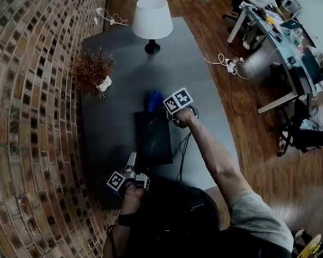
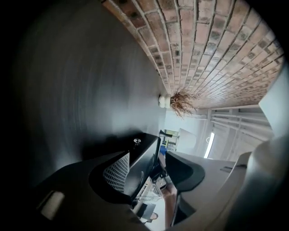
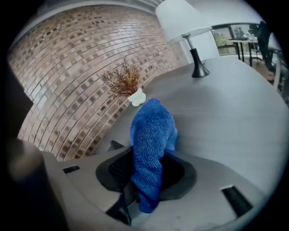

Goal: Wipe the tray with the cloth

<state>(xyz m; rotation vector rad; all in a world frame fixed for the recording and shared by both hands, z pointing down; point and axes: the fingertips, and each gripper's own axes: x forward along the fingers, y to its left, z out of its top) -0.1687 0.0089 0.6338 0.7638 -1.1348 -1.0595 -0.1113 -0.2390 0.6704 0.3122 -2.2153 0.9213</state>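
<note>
My left gripper (image 1: 132,160) stands wide apart at the near corner of the tray (image 1: 154,138). The rim seems to lie between the jaws, unclamped. The tray is dark, flat and rigid. I judge it light and apt to slide on the smooth grey worktop (image 1: 208,128), so I'd pinch that rim. My right gripper (image 3: 146,178) is clamped on the cloth (image 3: 151,128), which is blue, nubbly and limp and hangs just past the tray's far edge.

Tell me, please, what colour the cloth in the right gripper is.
Bright blue. The cloth shows best in the right gripper view.
</note>
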